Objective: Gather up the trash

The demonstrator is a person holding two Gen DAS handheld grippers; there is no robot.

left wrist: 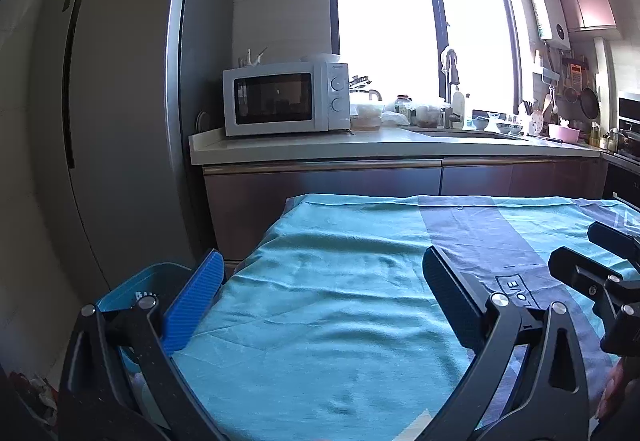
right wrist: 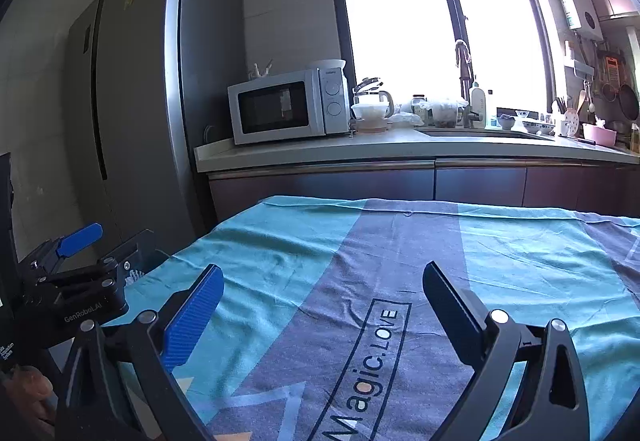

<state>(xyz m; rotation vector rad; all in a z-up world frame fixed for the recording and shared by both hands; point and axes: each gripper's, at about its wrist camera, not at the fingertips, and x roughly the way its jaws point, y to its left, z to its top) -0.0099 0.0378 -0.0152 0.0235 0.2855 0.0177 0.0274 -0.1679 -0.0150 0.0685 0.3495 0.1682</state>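
Observation:
My left gripper (left wrist: 322,261) is open and empty above the left part of a table covered by a teal and grey cloth (left wrist: 340,301). My right gripper (right wrist: 323,275) is open and empty above the same cloth (right wrist: 520,261), near its "Magic.LOVE" print (right wrist: 372,357). A blue bin (left wrist: 132,289) stands below the table's left edge, just left of my left gripper; some crumpled stuff shows inside it. No loose trash shows on the cloth. The right gripper shows at the right edge of the left wrist view (left wrist: 592,253), and the left gripper shows at the left of the right wrist view (right wrist: 76,253).
A tall grey fridge (left wrist: 120,101) stands at the left. Behind the table runs a kitchen counter (left wrist: 360,149) with a white microwave (left wrist: 286,99), jars, bowls, a sink and tap under a bright window. Something red and white lies on the floor at the lower left (left wrist: 32,385).

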